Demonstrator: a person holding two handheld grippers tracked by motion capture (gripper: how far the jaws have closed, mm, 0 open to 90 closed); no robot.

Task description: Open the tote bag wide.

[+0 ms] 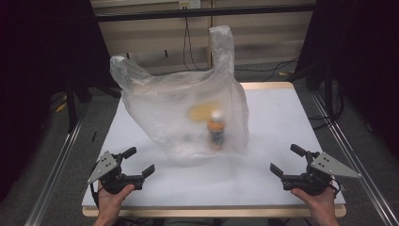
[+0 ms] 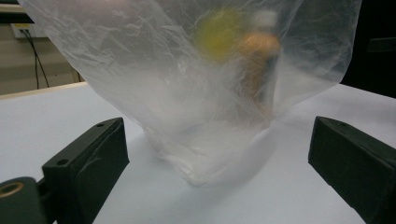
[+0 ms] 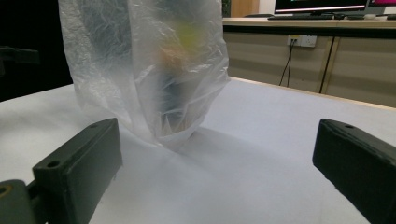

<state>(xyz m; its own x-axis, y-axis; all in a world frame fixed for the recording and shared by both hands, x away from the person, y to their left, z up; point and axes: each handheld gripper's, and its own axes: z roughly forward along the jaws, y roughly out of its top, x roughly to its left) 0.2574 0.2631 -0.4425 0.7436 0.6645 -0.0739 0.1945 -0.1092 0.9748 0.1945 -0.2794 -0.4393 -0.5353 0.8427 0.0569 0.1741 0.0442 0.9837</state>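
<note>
Both tongs gape, holding nothing: left tongs (image 1: 139, 162), right tongs (image 1: 286, 160). The translucent white plastic bag (image 1: 183, 110) stands on the white counter (image 1: 277, 117) between and beyond them, untouched.

A translucent plastic bag (image 1: 181, 113) stands upright mid-desk (image 1: 277, 117), blocking the way across the centre. Bare desk lies open to its right, and along the near edge between the left gripper (image 1: 139, 161) and right gripper (image 1: 285, 161), both well apart from the bag.

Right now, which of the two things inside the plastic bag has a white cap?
The orange bottle, standing upright; the round yellow thing behind it has no cap.
</note>
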